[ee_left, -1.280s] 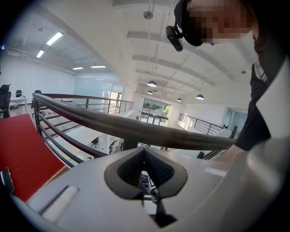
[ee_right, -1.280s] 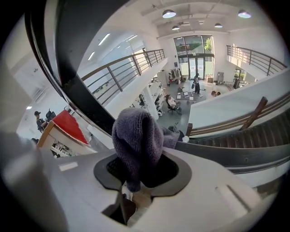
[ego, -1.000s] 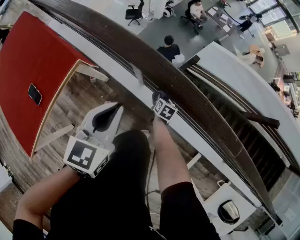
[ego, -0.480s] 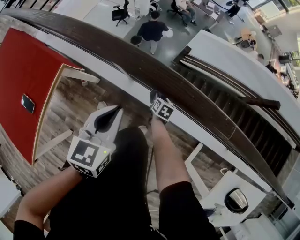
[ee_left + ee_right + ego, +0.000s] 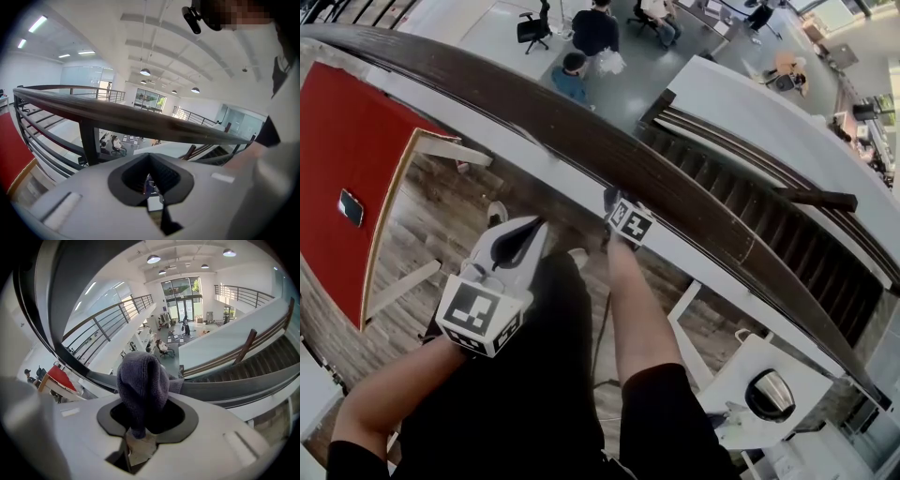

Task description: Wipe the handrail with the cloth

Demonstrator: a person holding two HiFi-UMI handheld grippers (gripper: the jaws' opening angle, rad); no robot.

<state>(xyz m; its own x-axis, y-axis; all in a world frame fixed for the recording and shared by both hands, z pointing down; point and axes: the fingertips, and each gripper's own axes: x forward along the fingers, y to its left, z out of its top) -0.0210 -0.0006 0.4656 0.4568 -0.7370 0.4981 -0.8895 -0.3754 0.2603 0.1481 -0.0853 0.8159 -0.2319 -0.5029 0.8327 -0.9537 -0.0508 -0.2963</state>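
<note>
Cloth (image 5: 143, 385): soft knit, prob. light & floppy, so best pinched in a bunch w/ a wad left free for rubbing. Right gripper (image 5: 140, 427) is clamped on its lower end, up by the handrail (image 5: 581, 131); contact unclear. Left gripper (image 5: 150, 180) is closed, empty. Only the right gripper view shows the cloth properly. Head view shows the left gripper held back from the rail.

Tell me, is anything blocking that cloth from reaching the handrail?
Nothing visible does. The right gripper holds the cloth close by the dark handrail, and no object shows between them.
</note>
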